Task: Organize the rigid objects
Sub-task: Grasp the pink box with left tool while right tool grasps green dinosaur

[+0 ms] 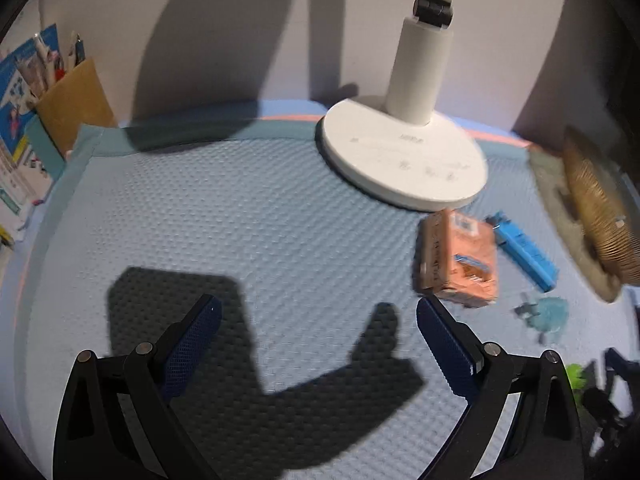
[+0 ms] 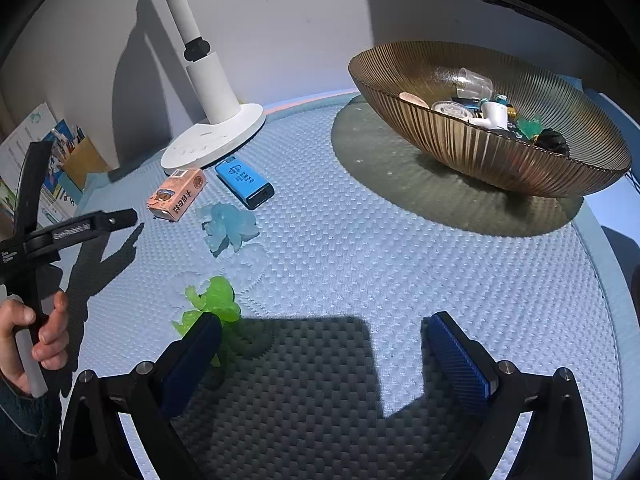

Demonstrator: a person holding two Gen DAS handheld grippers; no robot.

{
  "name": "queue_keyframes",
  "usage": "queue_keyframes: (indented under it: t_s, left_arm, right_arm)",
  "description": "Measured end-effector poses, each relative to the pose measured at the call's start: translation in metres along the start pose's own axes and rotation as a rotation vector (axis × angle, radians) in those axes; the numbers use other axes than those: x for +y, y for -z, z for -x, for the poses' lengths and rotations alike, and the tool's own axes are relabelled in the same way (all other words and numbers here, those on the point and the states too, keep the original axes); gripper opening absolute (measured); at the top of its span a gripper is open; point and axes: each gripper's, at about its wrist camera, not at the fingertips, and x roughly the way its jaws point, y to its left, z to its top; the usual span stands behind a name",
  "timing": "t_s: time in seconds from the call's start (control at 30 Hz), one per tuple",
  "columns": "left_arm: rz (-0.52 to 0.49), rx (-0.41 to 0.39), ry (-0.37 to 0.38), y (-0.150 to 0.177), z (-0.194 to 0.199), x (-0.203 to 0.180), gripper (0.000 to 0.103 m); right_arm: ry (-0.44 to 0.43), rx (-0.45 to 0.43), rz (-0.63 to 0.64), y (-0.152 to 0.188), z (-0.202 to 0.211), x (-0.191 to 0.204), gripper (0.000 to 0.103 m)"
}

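An orange box (image 1: 458, 258) (image 2: 177, 195), a blue flat lighter-like stick (image 1: 524, 250) (image 2: 245, 183), a pale blue translucent figure (image 1: 546, 316) (image 2: 228, 227) and a green translucent figure (image 2: 212, 300) (image 1: 575, 376) lie on the light blue mat. My left gripper (image 1: 316, 320) is open and empty, with the orange box just beyond its right finger. My right gripper (image 2: 320, 332) is open and empty, with the green figure beside its left finger. The left gripper (image 2: 120, 218) also shows at the left of the right wrist view, held by a hand.
A ribbed amber bowl (image 2: 480, 148) (image 1: 600, 216) holding several small items stands on a grey round mat (image 2: 380, 168) at the right. A white lamp base (image 1: 404, 160) (image 2: 212, 140) stands at the back. A brown pen holder (image 1: 76, 100) and booklets stand at the left.
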Motion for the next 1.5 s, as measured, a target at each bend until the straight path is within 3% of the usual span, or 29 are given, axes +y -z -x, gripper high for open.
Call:
queue_keyframes:
  t_s: [0.07,0.13,0.23,0.43,0.5,0.6,0.67,0.7,0.73,0.77,0.97,1.13,1.23,1.33,1.4,1.43,1.47,1.5]
  left_arm:
    - [-0.033,-0.01,0.094,-0.002,0.005,-0.011,0.098]
    - [-0.08,-0.015,0.138,-0.004,0.005,-0.028,0.098]
    - [-0.148,0.001,0.151,-0.013,-0.01,-0.054,0.098]
    - [-0.15,0.056,0.165,-0.018,-0.03,-0.068,0.087]
    - [-0.159,0.043,0.16,-0.019,-0.033,-0.07,0.085]
    - [-0.176,0.034,0.165,-0.019,-0.035,-0.077,0.078]
    - [-0.187,0.02,0.159,-0.019,-0.033,-0.08,0.064]
    - [-0.197,0.015,0.157,-0.019,-0.033,-0.081,0.049]
    - [-0.211,0.012,0.157,-0.018,-0.032,-0.082,0.038]
    - [-0.222,0.006,0.154,-0.016,-0.029,-0.083,0.038]
    - [-0.225,-0.022,0.195,0.008,0.002,-0.075,0.038]
    - [-0.193,-0.034,0.236,0.042,0.034,-0.068,0.038]
    - [-0.176,-0.025,0.253,0.065,0.042,-0.069,0.038]
    - [-0.193,-0.004,0.232,0.082,0.035,-0.076,0.038]
    - [-0.218,-0.033,0.205,0.086,0.038,-0.081,0.038]
    - [-0.227,-0.037,0.199,0.086,0.038,-0.083,0.038]
    - [-0.234,-0.032,0.192,0.086,0.036,-0.084,0.039]
    - [-0.242,-0.033,0.184,0.087,0.035,-0.085,0.039]
  right_arm:
    - [-0.021,-0.022,-0.002,0.001,0.005,0.0,0.103]
    - [-0.069,-0.072,0.007,0.003,0.017,0.0,0.103]
    - [-0.127,-0.076,0.055,0.007,0.025,0.011,0.103]
    - [-0.101,-0.008,0.136,0.01,0.013,0.05,0.101]
    - [-0.049,0.012,0.189,0.01,0.004,0.067,0.089]
    - [0.057,0.031,0.236,0.008,-0.009,0.082,0.063]
    - [0.083,0.04,0.225,0.007,-0.014,0.083,0.057]
    - [0.065,0.035,0.213,0.006,-0.013,0.082,0.056]
    - [0.051,0.036,0.212,0.006,-0.012,0.082,0.047]
    - [0.055,0.037,0.224,0.008,-0.012,0.084,0.037]
    - [-0.01,0.0,0.198,0.011,0.016,0.074,0.036]
    - [0.031,-0.064,0.195,0.017,0.051,0.047,0.036]
    - [0.023,-0.055,0.192,0.028,0.05,0.03,0.036]
    - [0.065,-0.024,0.192,0.039,0.035,0.023,0.036]
    - [0.065,-0.011,0.199,0.042,0.031,0.02,0.036]
    - [0.064,-0.02,0.207,0.041,0.033,0.022,0.041]
    - [0.051,-0.018,0.204,0.042,0.034,0.021,0.063]
    - [0.049,-0.014,0.199,0.041,0.032,0.019,0.074]
